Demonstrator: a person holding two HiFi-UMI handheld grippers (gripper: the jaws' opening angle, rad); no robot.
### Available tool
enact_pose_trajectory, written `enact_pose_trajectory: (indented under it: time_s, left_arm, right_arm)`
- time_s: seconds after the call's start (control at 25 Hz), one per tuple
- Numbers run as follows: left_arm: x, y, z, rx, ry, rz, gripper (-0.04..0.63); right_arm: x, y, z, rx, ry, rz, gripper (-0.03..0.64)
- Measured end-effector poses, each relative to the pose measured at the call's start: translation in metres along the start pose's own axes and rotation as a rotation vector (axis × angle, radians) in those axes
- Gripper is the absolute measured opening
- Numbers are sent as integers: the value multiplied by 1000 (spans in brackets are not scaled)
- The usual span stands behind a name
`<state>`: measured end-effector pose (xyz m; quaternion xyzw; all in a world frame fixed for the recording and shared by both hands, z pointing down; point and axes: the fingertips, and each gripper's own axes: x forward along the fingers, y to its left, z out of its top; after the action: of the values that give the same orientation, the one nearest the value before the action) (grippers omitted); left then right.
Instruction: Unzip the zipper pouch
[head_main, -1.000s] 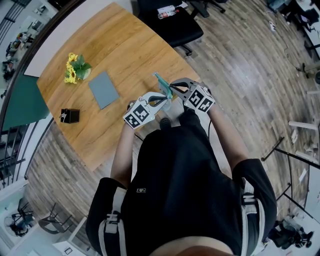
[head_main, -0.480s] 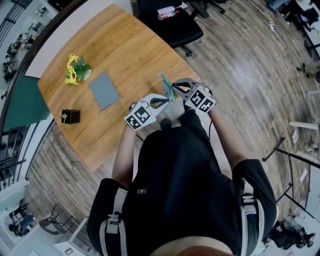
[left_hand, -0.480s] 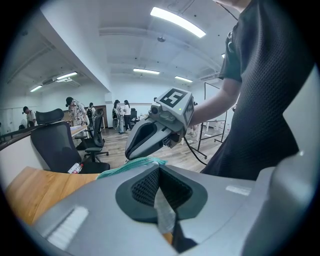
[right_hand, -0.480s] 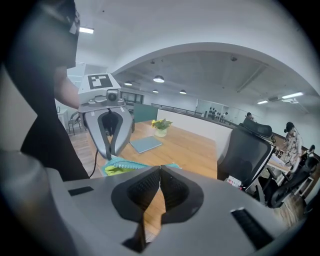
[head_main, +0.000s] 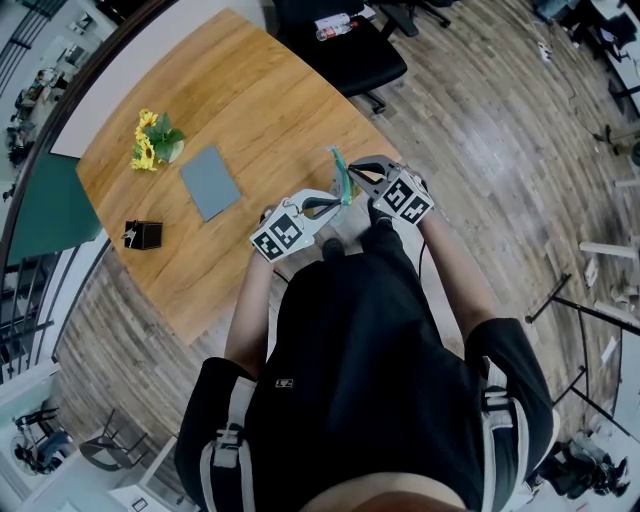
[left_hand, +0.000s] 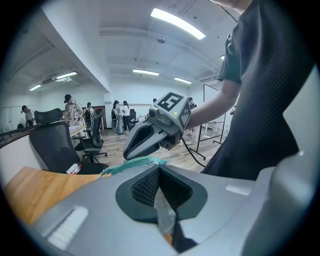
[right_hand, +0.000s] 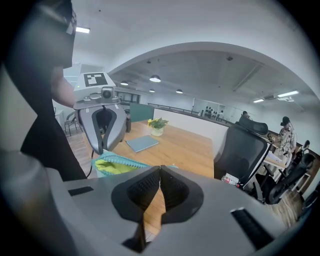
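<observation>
Head view: the teal zipper pouch (head_main: 342, 180) is held aloft over the near edge of the wooden counter (head_main: 250, 110), between the two claws. The left claw (head_main: 336, 204) is clenched on a pale strip of the pouch. The right claw (head_main: 352, 176) is clenched at its teal edge, where yellow-green lining is seen in the gaping mouth.

Left gripper (left_hand: 159, 169) pinches pale strip (left_hand: 164, 212) beside pouch (left_hand: 131, 163).
</observation>
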<state>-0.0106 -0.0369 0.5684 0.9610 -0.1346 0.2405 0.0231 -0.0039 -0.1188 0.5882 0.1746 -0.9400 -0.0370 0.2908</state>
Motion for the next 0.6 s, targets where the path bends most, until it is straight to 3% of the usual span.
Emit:
enact_pose_trajectory:
  time_s: [0.6]
  left_arm:
    - [-5,4,2,-2,-9,1,0]
  right_arm:
    - [7,-11,-1,8,16,-32,8]
